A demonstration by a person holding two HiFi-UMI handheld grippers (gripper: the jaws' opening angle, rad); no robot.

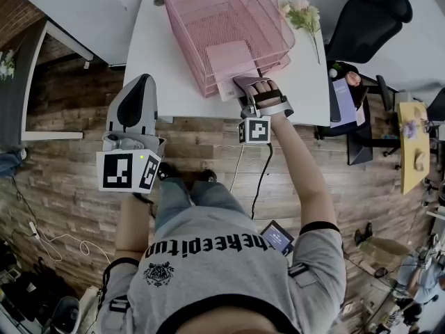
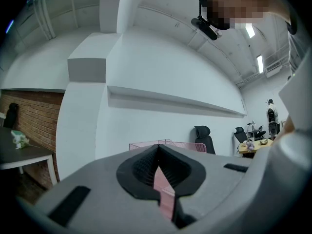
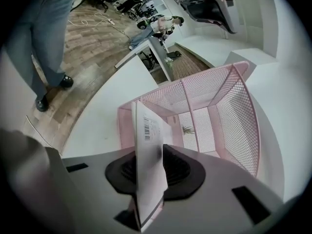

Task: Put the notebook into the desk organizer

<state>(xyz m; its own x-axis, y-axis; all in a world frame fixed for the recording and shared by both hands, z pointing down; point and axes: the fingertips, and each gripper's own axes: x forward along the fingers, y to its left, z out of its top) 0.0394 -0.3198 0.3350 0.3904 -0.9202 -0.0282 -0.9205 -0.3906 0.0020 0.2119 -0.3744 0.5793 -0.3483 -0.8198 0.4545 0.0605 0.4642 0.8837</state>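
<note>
The pink notebook (image 1: 230, 56) points lengthwise into the front mouth of the desk organizer (image 1: 277, 21) on the worktop (image 1: 165, 58), its near end between the right tool's (image 1: 245, 82) parted jaws just outside that mouth, while the left tool (image 1: 141, 82), jaws together and empty, hangs well back.

The lower end of the notebook (image 3: 147, 172) is hiding between the 2 jaws of the right claw (image 3: 157, 152); its barcode (image 3: 146, 129) is showing too small to read.
</note>
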